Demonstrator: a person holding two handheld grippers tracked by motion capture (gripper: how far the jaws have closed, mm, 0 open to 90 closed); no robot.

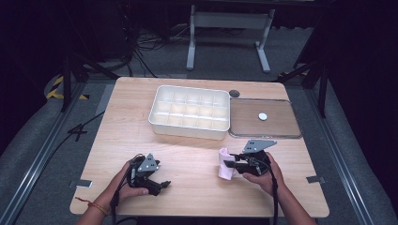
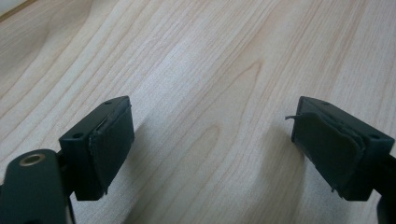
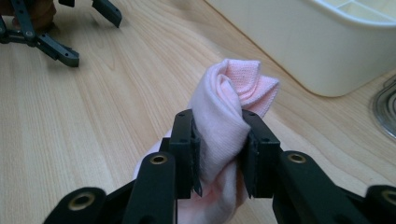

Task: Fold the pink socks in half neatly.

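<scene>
pinched between the right gripper's (image 3: 219,154) black jaws, a rolled pale pink fabric sock (image 3: 231,112) is lifted off the light wooden table (image 1: 197,154), seemingly bound for the white compartmented plastic tray (image 1: 190,111), while the left gripper (image 2: 212,149) gapes wide and empty.

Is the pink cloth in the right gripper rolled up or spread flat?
Rolled up. The pink cloth is a tight bundle with spiral folds at its end, pinched between the right gripper jaws above the wooden table.

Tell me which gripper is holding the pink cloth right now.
The right gripper: its fingers pinch the rolled pink cloth. The left gripper stands open over bare table.
</scene>
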